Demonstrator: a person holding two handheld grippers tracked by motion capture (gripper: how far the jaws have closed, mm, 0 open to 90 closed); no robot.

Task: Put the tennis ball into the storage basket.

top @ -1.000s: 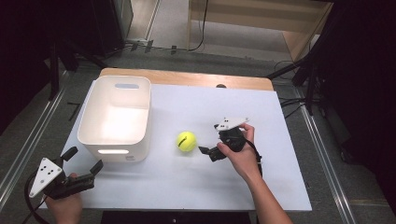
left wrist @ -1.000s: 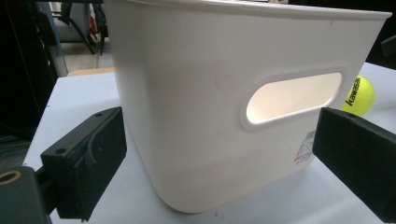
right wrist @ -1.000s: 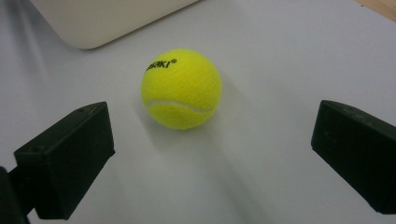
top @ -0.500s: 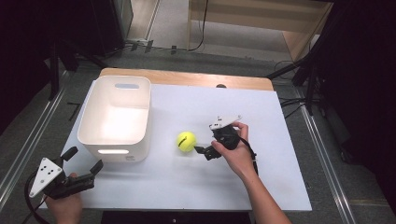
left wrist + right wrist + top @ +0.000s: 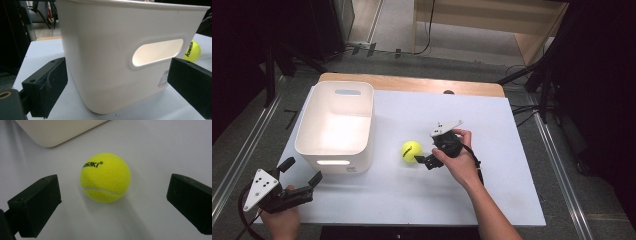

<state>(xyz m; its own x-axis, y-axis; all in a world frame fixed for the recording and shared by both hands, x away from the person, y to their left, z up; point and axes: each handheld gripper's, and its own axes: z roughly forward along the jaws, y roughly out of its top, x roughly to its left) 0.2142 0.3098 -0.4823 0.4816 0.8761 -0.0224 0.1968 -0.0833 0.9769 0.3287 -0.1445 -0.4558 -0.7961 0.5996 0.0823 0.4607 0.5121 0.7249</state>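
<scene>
Approaching the tennis ball (image 5: pixel 412 151) with the right gripper (image 5: pixel 430 161); grasp not yet made. Ball at rest on the white table (image 5: pixel 492 125), just right of the white bin (image 5: pixel 337 125) and apart from it, nearer the bin's near corner than its far end. Right gripper (image 5: pixel 112 202) jaws spread wide, one on either side of the ball, neither pad touching; ball centred between them in the right gripper view, printed brand lettering facing up. Right hand (image 5: pixel 457 160) on the side of the ball away from the bin.

Left gripper (image 5: pixel 302 187) idle off the bin's near left corner, at the table edge. Left gripper (image 5: pixel 112 82) jaws also wide, holding nothing, aimed at the bin's near wall with its handle slot; ball (image 5: pixel 192 51) visible past the bin's right corner.

Progress judged: early. Done: right gripper brought up to the ball and lined up. Left: closing on the ball, lifting, and probably carrying it over the bin rim and letting go inside. Bin interior looked empty as far as visible.

Against the frame half a second back: right gripper moved a little closer to the ball, on the side away from the bin. Ball, bin and left gripper unchanged in place.
</scene>
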